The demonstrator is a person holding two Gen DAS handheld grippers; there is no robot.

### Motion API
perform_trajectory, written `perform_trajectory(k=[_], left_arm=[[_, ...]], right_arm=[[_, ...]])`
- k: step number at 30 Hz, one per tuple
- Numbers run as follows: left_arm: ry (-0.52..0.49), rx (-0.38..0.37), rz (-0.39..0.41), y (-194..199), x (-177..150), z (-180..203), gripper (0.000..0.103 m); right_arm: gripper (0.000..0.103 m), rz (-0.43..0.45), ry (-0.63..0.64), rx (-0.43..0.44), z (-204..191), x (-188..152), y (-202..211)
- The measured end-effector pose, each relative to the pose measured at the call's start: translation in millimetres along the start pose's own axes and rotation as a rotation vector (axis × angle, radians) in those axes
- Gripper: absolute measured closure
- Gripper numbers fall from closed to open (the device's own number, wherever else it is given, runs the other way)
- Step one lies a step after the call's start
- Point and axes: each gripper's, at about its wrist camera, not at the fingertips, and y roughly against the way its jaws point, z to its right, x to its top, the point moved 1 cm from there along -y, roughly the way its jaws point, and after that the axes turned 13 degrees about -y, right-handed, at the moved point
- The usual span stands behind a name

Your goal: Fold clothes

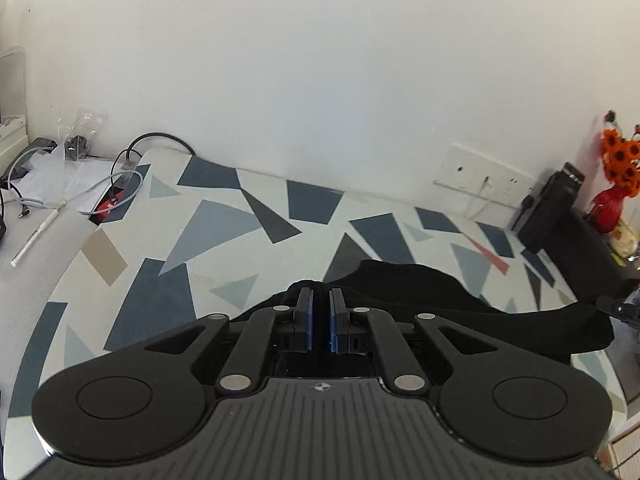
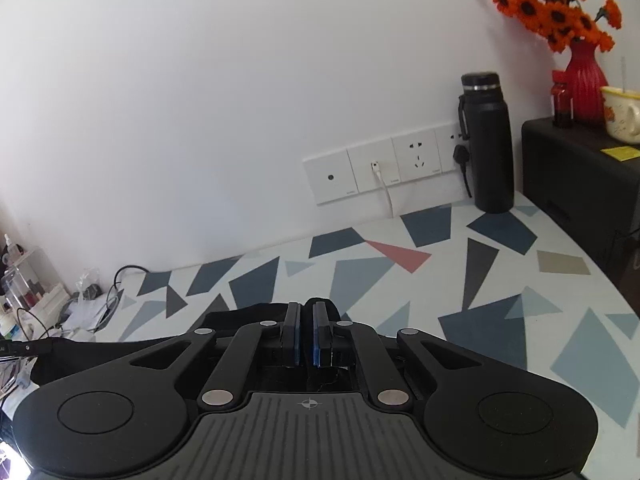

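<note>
A black garment (image 1: 420, 284) hangs stretched between my two grippers above a table with a blue and grey triangle pattern (image 1: 224, 220). My left gripper (image 1: 320, 294) is shut on one edge of it, with cloth bunched around the fingertips. From there the fabric runs right to the other gripper (image 1: 618, 309) at the frame's edge. In the right wrist view my right gripper (image 2: 307, 307) is shut on the black garment (image 2: 248, 313), and a fold bulges over its tips. The cloth trails left toward the left gripper (image 2: 24, 348). What hangs below is hidden.
Cables and a plastic bag (image 1: 80, 184) clutter the table's left end. At the right end a black flask (image 2: 490, 144) stands by the wall sockets (image 2: 384, 172). A black box (image 2: 580, 176) carries a red vase of orange flowers (image 2: 584, 76) and a cup (image 2: 622, 112).
</note>
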Motion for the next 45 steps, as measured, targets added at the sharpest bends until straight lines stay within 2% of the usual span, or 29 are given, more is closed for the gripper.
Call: perform_trajectory(k=[3,6,10,13,14,15,16,18,19,20,22,24,28,30,33,37,41,45], left_arm=[[-0.014,0.043,-0.077,-46.6,5.0,1.6,0.095],[-0.023,0.073,-0.145,-84.8,3.7,4.5,0.095],[-0.011,0.112,-0.208,-109.7,-6.4,3.4,0.095],[-0.062,0.116,-0.248,-120.0,-11.8,8.1,0.092],[-0.083,0.109,-0.256,-121.6,-12.3,10.5,0.084],[-0.105,0.106,-0.269,-122.6,-11.9,13.3,0.067],[-0.125,0.117,-0.273,-120.9,-10.8,16.0,0.06],[-0.16,0.148,-0.257,-112.0,-6.7,20.5,0.032],[-0.173,0.16,-0.24,-105.5,-4.2,22.1,0.03],[-0.177,0.145,-0.218,-97.8,-2.2,22.4,0.03],[-0.173,0.087,-0.167,-80.2,0.7,23.6,0.028],[-0.162,0.047,-0.154,-68.6,-2.8,28.0,0.026],[-0.18,-0.046,-0.21,-61.8,-21.4,43.8,0.026],[-0.193,-0.096,-0.252,-68.5,-33.5,50.6,0.026],[-0.265,-0.089,-0.311,-87.1,-47.7,58.1,0.026],[-0.285,-0.105,-0.302,-106.7,-44.5,56.5,0.025],[-0.32,-0.077,-0.29,-128.5,-31.0,54.8,0.02],[-0.325,-0.079,-0.265,-148.9,-13.2,45.9,0.02]], right_arm=[[0.098,-0.083,-0.003,-0.042,18.4,1.4,-58.5],[0.098,-0.152,-0.013,-0.071,34.6,-2.7,-99.1],[0.098,-0.212,0.0,-0.092,51.3,-11.2,-131.7],[0.097,-0.235,0.036,-0.105,55.3,-18.2,-141.6],[0.095,-0.247,0.057,-0.112,54.6,-20.3,-144.2],[0.089,-0.262,0.08,-0.119,52.8,-21.4,-145.6],[0.085,-0.268,0.098,-0.124,50.5,-21.2,-144.9],[0.064,-0.242,0.111,-0.138,46.6,-16.8,-135.5],[0.059,-0.22,0.115,-0.141,45.2,-13.2,-128.7],[0.056,-0.198,0.118,-0.144,43.7,-9.2,-120.7],[0.056,-0.167,0.12,-0.134,41.6,-0.9,-106.0],[0.058,-0.181,0.105,-0.099,38.5,2.8,-97.7],[0.062,-0.302,0.18,-0.026,7.7,-21.3,-95.9],[0.07,-0.344,0.22,-0.002,-11.0,-42.0,-99.7],[0.073,-0.399,0.241,-0.019,-27.8,-64.1,-115.6],[0.073,-0.405,0.32,-0.094,-38.8,-77.7,-135.6],[0.074,-0.375,0.374,-0.128,-41.5,-72.2,-151.6],[0.073,-0.342,0.345,-0.141,-39.4,-56.1,-172.7]])
